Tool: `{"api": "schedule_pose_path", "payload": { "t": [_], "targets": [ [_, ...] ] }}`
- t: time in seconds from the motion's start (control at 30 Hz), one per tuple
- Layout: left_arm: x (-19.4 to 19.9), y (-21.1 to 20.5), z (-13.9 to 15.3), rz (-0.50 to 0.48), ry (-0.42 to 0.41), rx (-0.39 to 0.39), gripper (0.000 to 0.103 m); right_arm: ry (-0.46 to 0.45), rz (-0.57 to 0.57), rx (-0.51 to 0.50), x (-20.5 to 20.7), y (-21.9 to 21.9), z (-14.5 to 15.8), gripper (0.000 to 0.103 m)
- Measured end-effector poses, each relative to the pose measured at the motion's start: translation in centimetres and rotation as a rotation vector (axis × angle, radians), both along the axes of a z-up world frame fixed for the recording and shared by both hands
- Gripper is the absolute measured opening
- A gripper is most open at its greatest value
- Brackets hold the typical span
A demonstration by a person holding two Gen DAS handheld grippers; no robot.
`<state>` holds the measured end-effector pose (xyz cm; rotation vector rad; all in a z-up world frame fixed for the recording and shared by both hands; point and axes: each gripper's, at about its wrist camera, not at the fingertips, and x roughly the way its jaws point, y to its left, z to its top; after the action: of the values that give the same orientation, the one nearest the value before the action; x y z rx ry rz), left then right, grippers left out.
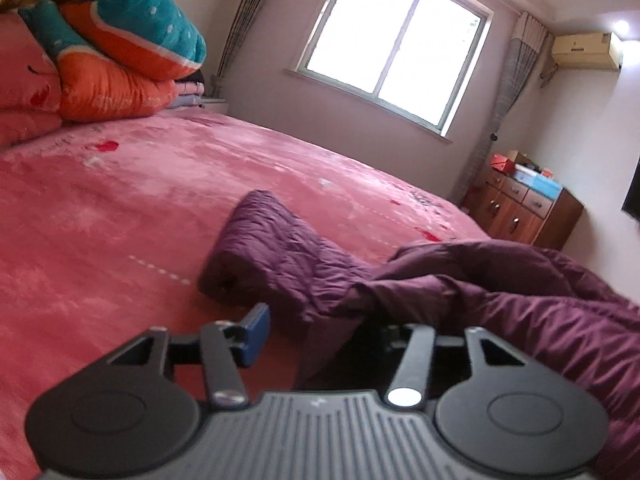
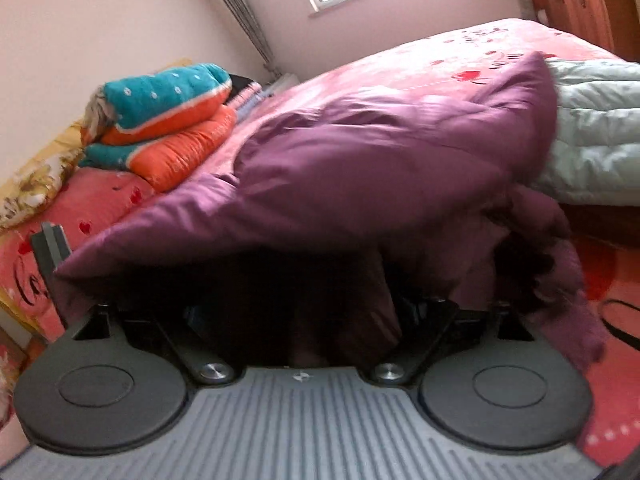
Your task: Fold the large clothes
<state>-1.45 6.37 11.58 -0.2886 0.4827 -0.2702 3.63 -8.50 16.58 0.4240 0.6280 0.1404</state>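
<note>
A large purple padded garment (image 1: pixel 460 292) lies crumpled on the pink bed cover (image 1: pixel 120 220), with one sleeve (image 1: pixel 272 248) stretched out to the left. My left gripper (image 1: pixel 320 330) stands open low over the bed. Its blue left pad (image 1: pixel 256 330) is clear of the cloth, while the right finger is hidden under a purple fold. In the right wrist view the purple garment (image 2: pixel 360 160) billows over my right gripper (image 2: pixel 304 272), whose jaws are spread wide. Its left finger (image 2: pixel 50 244) shows bare. The right finger is buried beneath the fabric.
Folded teal and orange quilts (image 1: pixel 132 40) are stacked at the head of the bed. A pale green quilted garment (image 2: pixel 592 128) lies at the bed's right edge. A wooden cabinet (image 1: pixel 520 208) stands under the window wall. A black cable (image 2: pixel 620 320) lies on the red floor mat.
</note>
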Motion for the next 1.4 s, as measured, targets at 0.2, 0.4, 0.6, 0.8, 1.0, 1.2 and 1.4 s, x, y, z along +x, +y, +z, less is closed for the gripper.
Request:
{"api": "schedule_pose_path", "payload": {
  "t": [0.2, 0.4, 0.6, 0.8, 1.0, 1.2, 1.4],
  "targets": [
    [0.4, 2.3, -0.8, 0.006, 0.017, -0.006, 0.065, -0.026, -0.115, -0.069, -1.9, 0.3, -2.7, 0.103],
    [0.3, 4.8, 0.6, -0.13, -0.033, 0.017, 0.082, 0.002, -0.256, -0.35, 0.3, 1.4, -1.3, 0.103],
    [-0.3, 6.6, 1.0, -0.208, -0.104, 0.075, 0.083, -0.015, -0.335, -0.491, -0.1, 1.2, -1.0, 0.103],
    [-0.3, 9.6, 1.3, -0.312, -0.126, -0.057, 0.083, 0.014, -0.157, -0.251, 2.8, 1.2, -2.8, 0.103],
    [0.0, 11.6, 0.7, -0.252, -0.12, -0.098, 0.083, -0.037, -0.121, -0.135, 9.4, 0.1, -3.6, 0.103],
    [1.1, 15.2, -0.3, -0.102, -0.089, -0.172, 0.083, -0.176, -0.096, -0.27, 13.3, 4.1, -3.5, 0.103],
    [1.3, 20.8, -1.6, 0.221, -0.084, -0.392, 0.084, -0.269, 0.05, -0.243, 19.5, 8.8, -3.4, 0.103]
  ]
}}
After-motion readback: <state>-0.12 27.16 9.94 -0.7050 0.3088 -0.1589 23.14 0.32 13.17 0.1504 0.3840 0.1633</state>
